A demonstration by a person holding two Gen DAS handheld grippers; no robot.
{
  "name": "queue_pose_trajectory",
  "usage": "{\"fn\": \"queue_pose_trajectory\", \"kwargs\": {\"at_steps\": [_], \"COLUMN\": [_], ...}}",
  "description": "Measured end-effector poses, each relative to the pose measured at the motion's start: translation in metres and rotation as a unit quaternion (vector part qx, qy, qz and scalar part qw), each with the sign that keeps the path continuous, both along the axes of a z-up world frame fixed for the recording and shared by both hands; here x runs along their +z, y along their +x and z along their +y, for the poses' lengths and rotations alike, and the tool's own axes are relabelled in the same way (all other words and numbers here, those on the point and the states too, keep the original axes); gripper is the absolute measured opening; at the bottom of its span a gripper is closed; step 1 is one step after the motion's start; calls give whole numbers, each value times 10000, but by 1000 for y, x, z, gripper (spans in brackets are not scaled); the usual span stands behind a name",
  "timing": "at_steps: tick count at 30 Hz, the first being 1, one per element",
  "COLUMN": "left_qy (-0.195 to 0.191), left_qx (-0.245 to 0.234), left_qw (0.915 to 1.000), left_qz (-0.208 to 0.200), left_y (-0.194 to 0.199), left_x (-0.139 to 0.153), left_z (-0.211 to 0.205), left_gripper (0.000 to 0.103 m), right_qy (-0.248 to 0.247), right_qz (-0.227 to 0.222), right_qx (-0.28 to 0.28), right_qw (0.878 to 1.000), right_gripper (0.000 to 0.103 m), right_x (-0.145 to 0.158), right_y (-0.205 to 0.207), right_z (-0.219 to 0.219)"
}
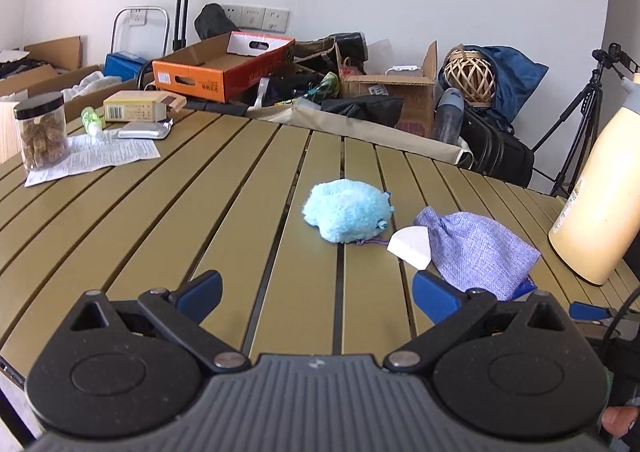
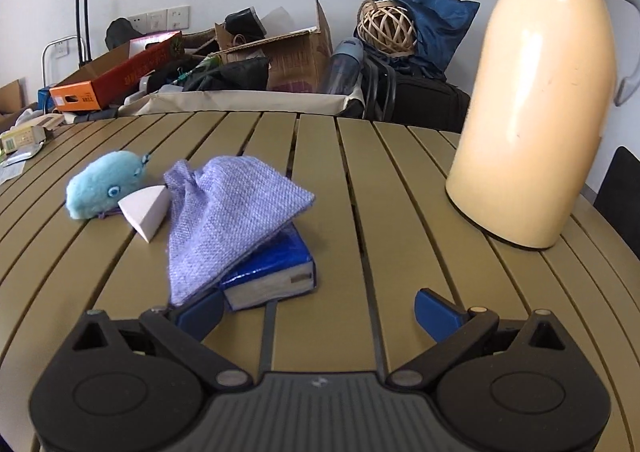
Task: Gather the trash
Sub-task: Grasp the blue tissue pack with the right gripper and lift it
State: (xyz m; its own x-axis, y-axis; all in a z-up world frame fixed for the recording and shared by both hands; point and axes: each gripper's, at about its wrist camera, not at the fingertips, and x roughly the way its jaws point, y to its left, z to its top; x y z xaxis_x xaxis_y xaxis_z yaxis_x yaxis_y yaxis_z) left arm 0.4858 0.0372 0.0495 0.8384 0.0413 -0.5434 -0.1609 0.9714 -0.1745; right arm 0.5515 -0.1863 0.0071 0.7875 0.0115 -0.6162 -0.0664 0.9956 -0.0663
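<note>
Meanwhile both tongs hung wide apart and empty over the slatted tabletop [image 1: 160,220]: left tongs [image 1: 316,292], right tongs [image 2: 320,308]. Ahead lay a white wedge [image 2: 146,212] touching a blue plush toy [image 2: 106,184] and a lilac pouch [image 2: 224,220], which draped over a blue tissue pack [image 2: 276,272].

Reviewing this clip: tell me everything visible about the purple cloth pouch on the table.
The purple pouch is a lavender, coarse-woven drawstring bag, its neck gathered shut toward the blue plush toy. It lies slack on the slatted table, its far side draped over a blue tissue pack, which props it up. A white wedge rests against its neck. Neither gripper holds it.
</note>
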Motion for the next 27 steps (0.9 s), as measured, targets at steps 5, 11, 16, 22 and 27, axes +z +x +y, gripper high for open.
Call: {"fn": "queue_pose_trajectory", "kwargs": {"at_steps": [5,11,16,22,27], "left_qy": [11,23,54,94,100], "left_qx": [-12,13,24,23,34], "left_qw": [10000,9999,9999,9998,9998], "left_qz": [65,103,153,185,188], "left_y": [1,-1,0,1,-1], "left_x": [-3,-5,-8,-11,-11], "left_z": [1,4,4,5,5], "left_gripper": [103,103,103,103,103], "right_qy": [-29,-49,10,355,363], "right_qz": [-49,-98,-12,90,77], "right_qx": [150,340,430,398,350], "right_qw": [9999,9994,9991,9985,9987], "right_gripper": [101,94,80,52,51], "right_x": [2,6,3,3,3], "right_y": [11,24,35,41,37], "right_z": [10,23,30,24,23]}}
